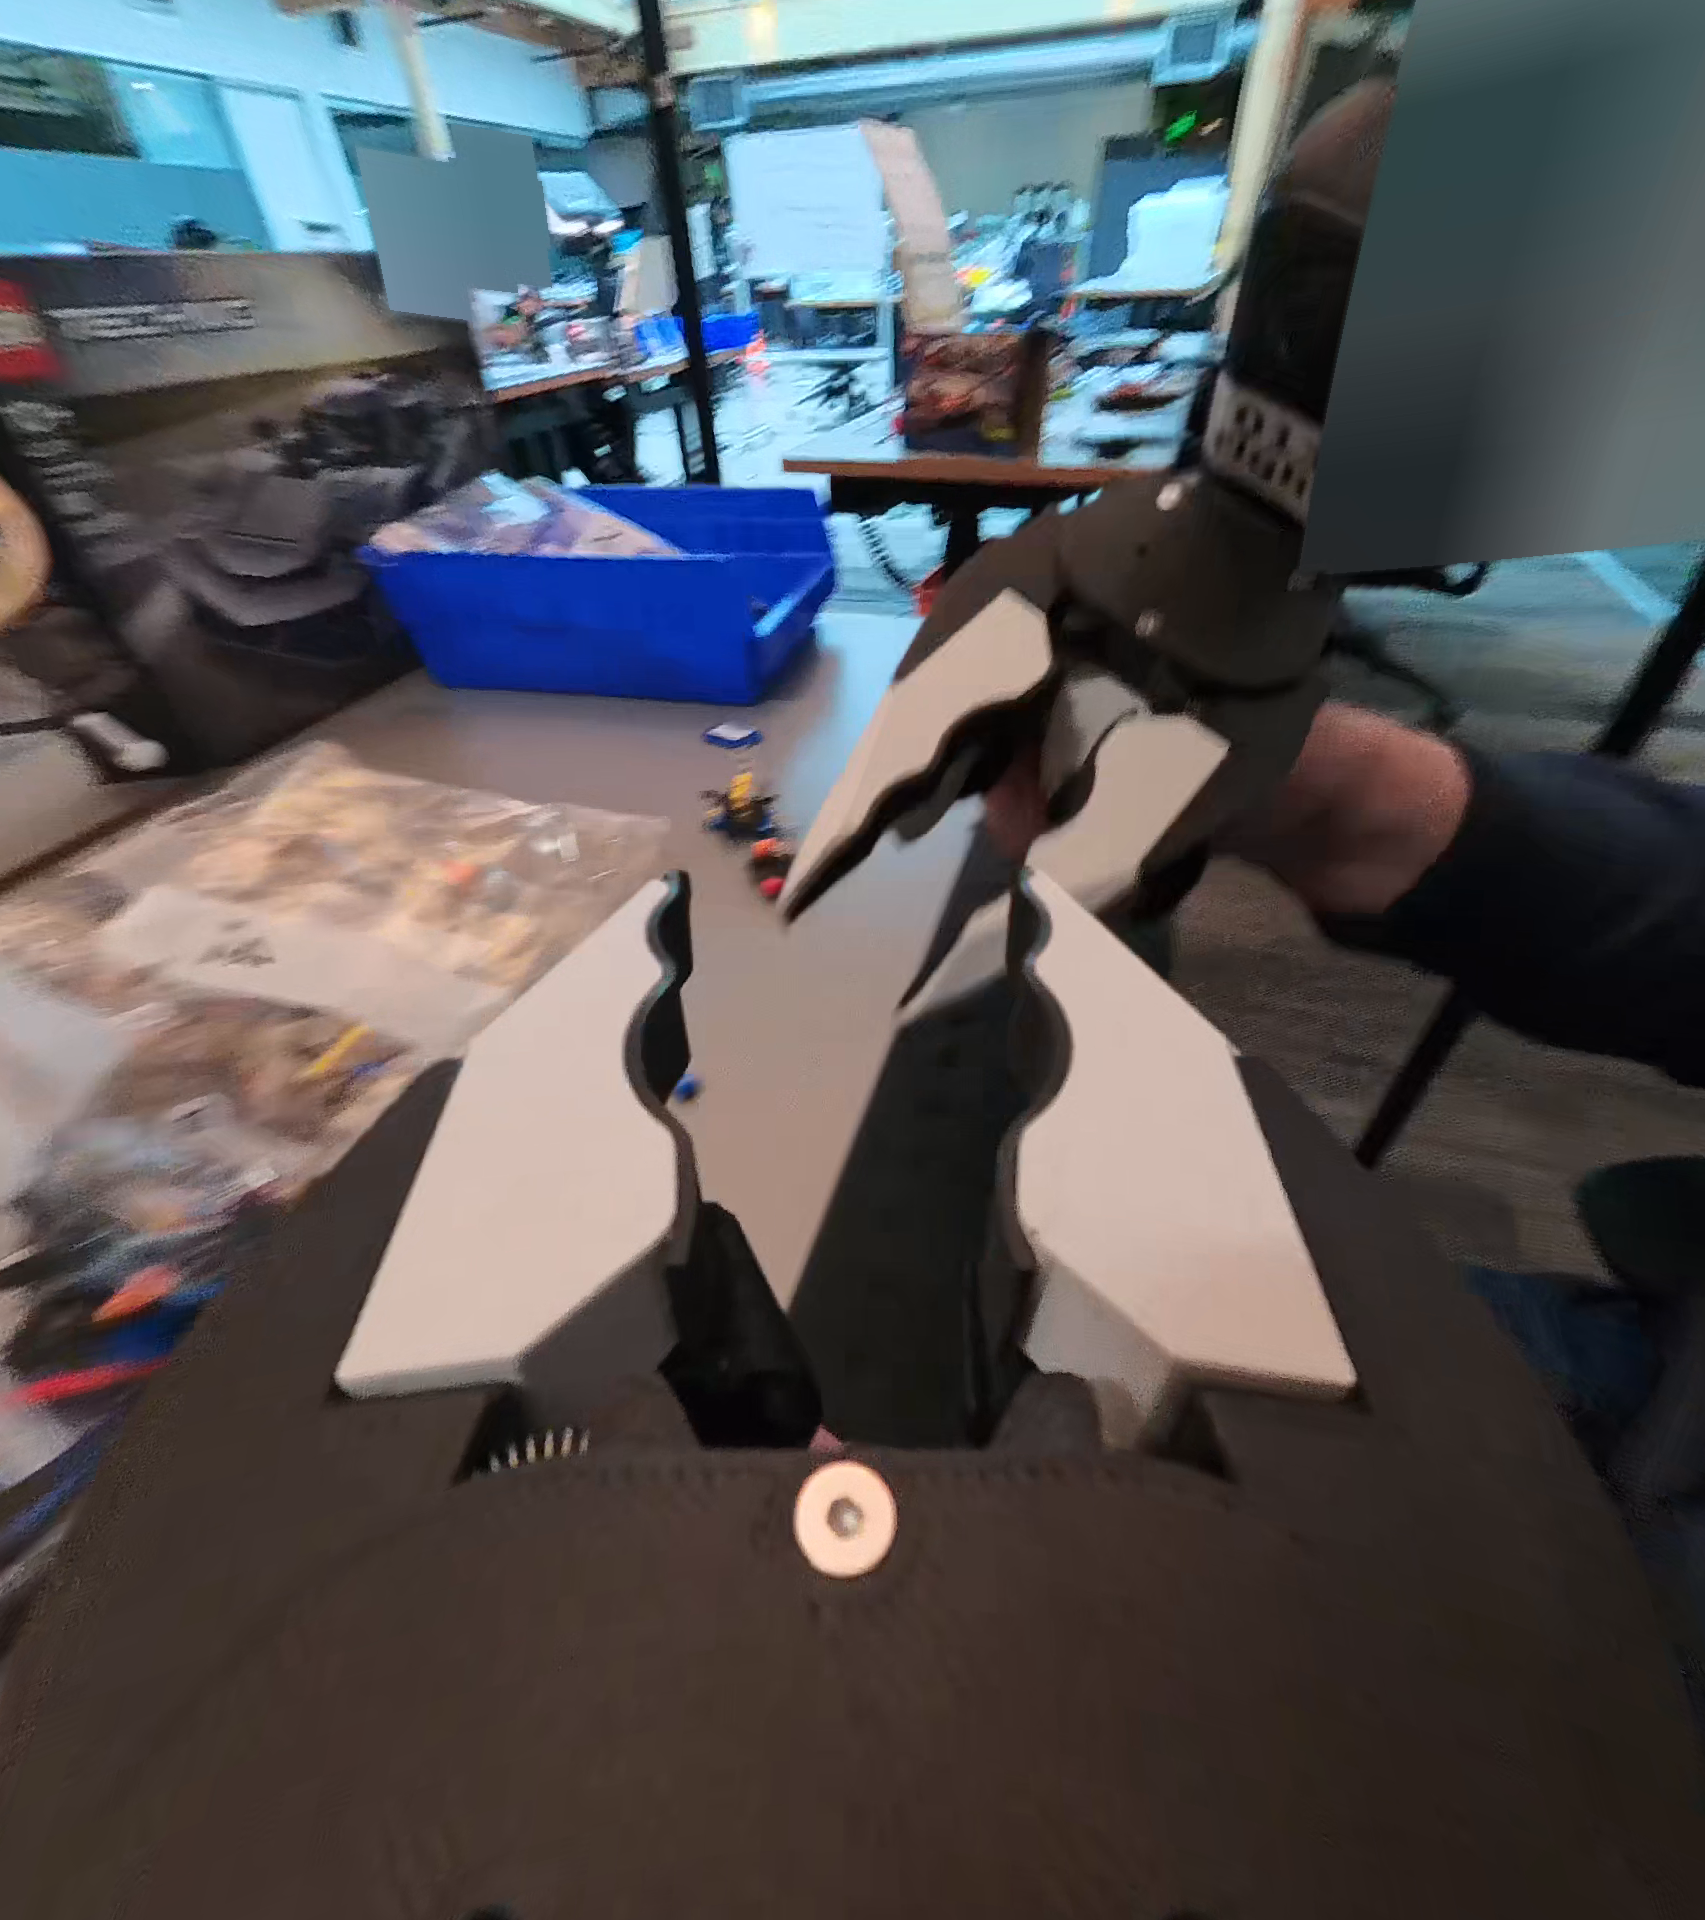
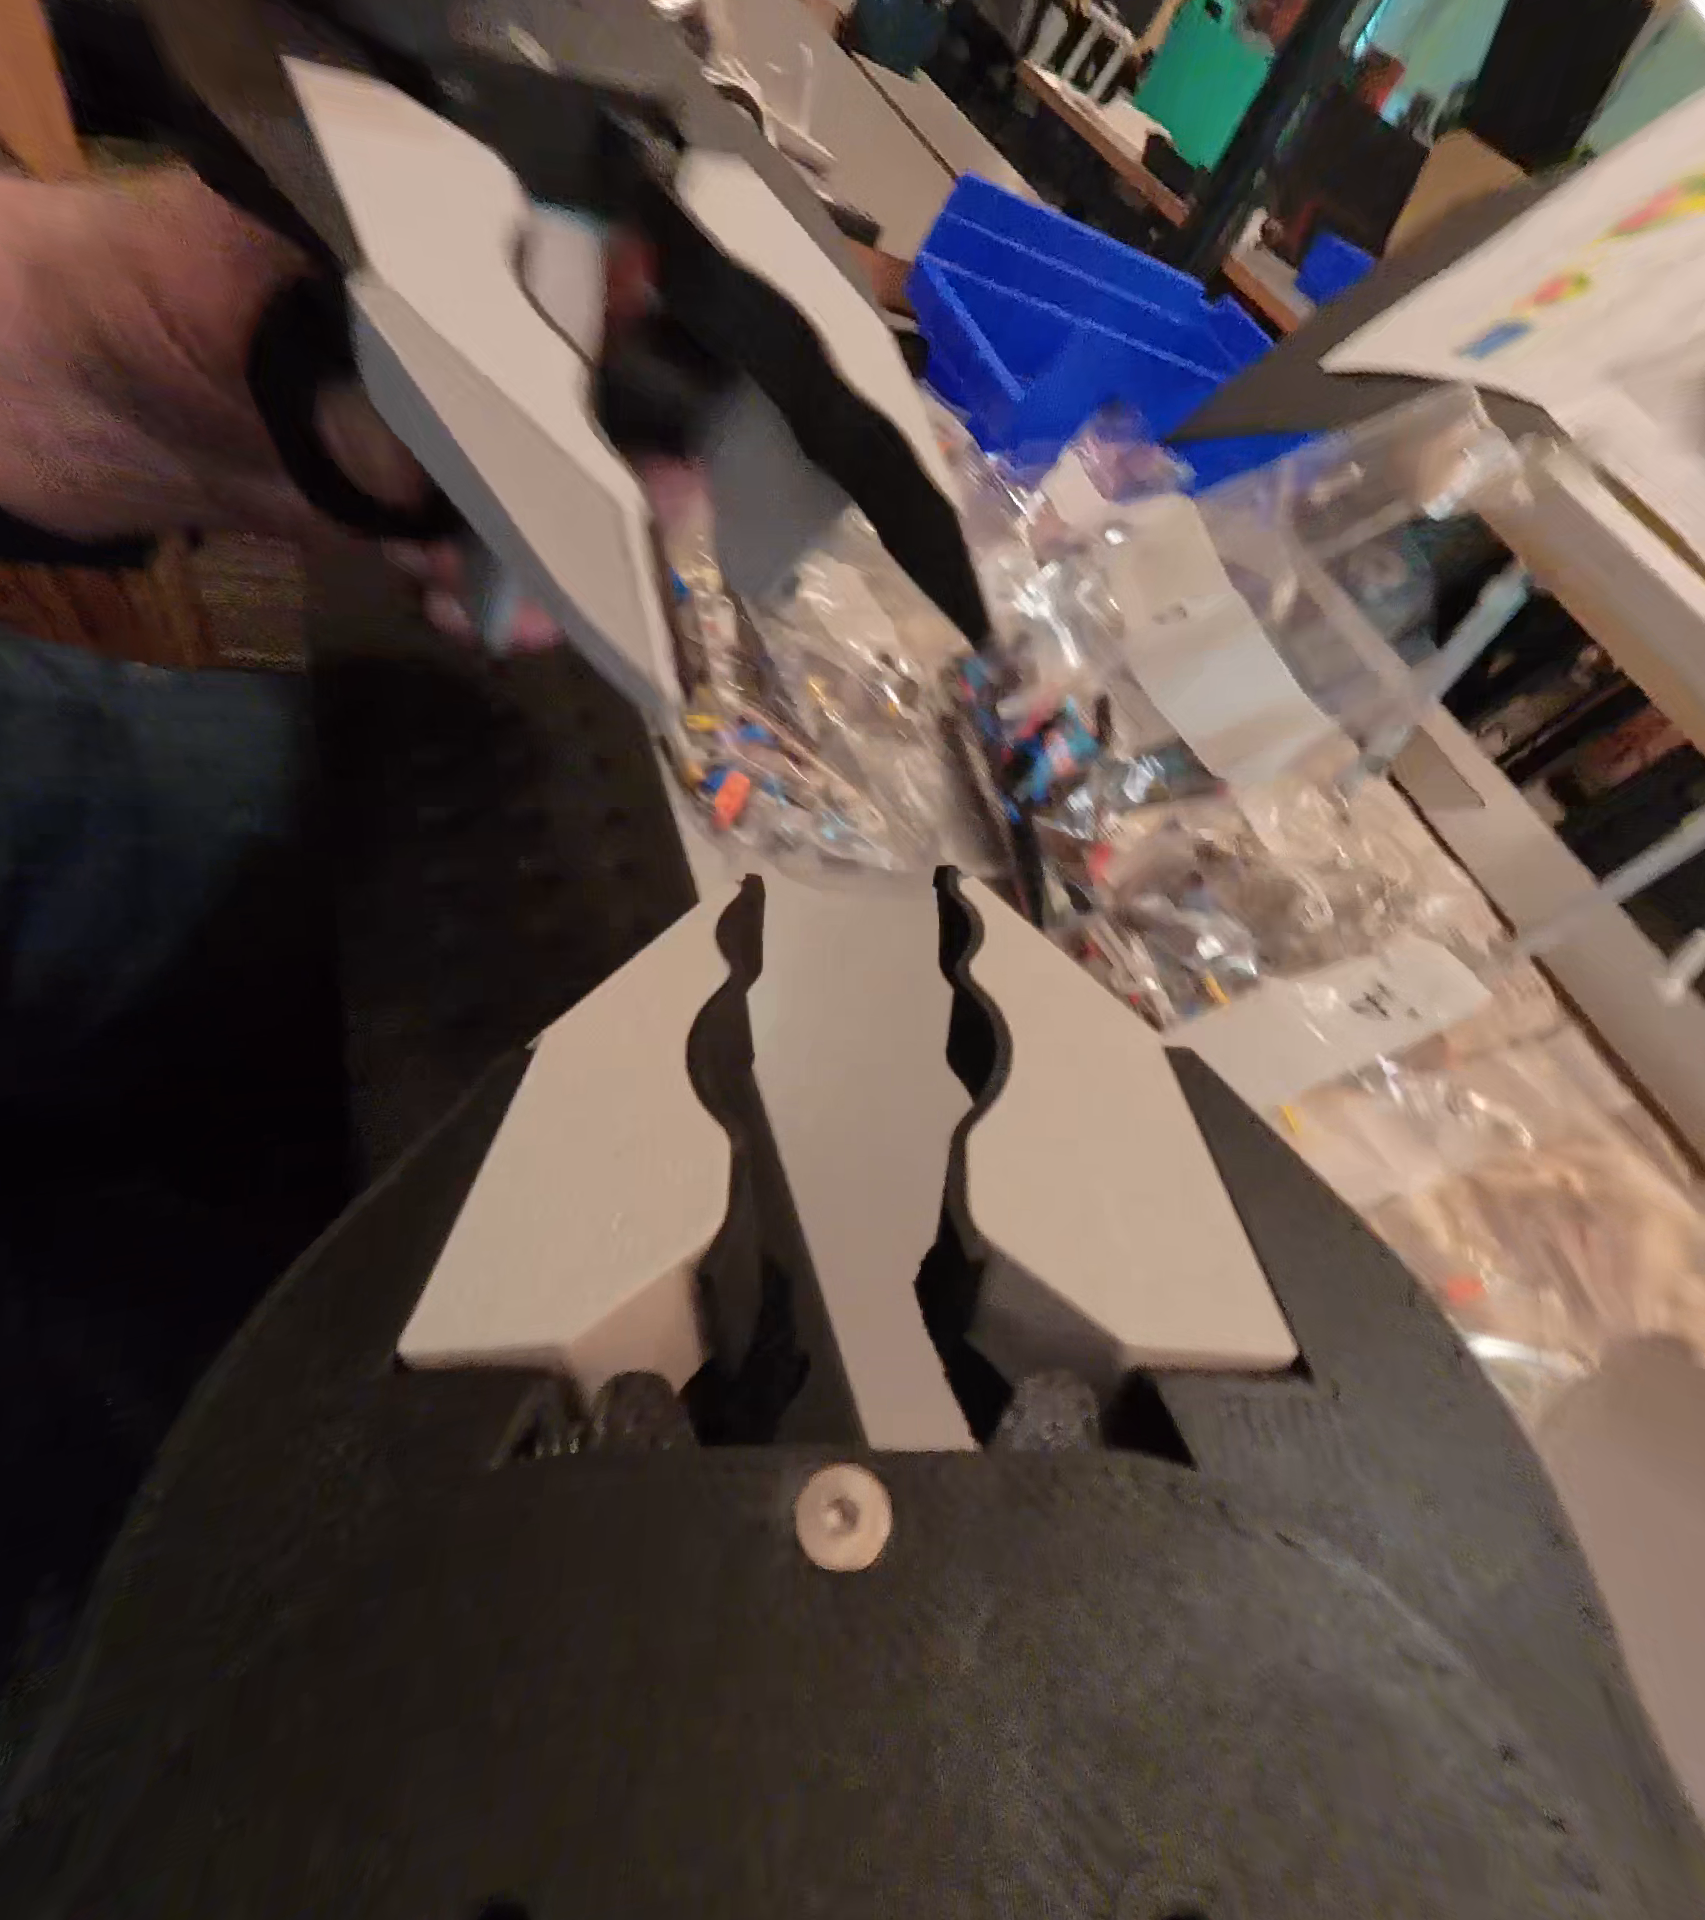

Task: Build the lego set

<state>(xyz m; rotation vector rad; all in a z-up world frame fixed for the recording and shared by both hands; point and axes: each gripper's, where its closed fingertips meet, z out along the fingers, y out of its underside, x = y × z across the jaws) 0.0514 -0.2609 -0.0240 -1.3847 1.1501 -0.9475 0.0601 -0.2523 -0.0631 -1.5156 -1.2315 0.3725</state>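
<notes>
1. Cluttered workshop; on the grey tabletop [image 1: 536,748], loose lego pieces [image 1: 744,816] and bagged pieces [image 2: 827,748] lie untouched.
2. Left gripper [image 1: 843,904] and right gripper [image 2: 846,883]: fingers spread, empty.
3. Crowded together in mid-air, the grippers could collide or snag slippery bags.

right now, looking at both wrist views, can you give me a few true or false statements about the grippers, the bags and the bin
1. The left gripper is open with nothing between its fingers. True.
2. The right gripper is shut on a clear plastic bag. False: it is open and holds nothing.
3. The blue plastic bin sits on the grey table beside a dark cardboard set box. True.
4. The clear plastic bags of small coloured pieces lie inside the blue bin. False: they lie on the table, nearer than the bin.
5. A few loose coloured pieces lie on the table in front of the bin. True.
</notes>
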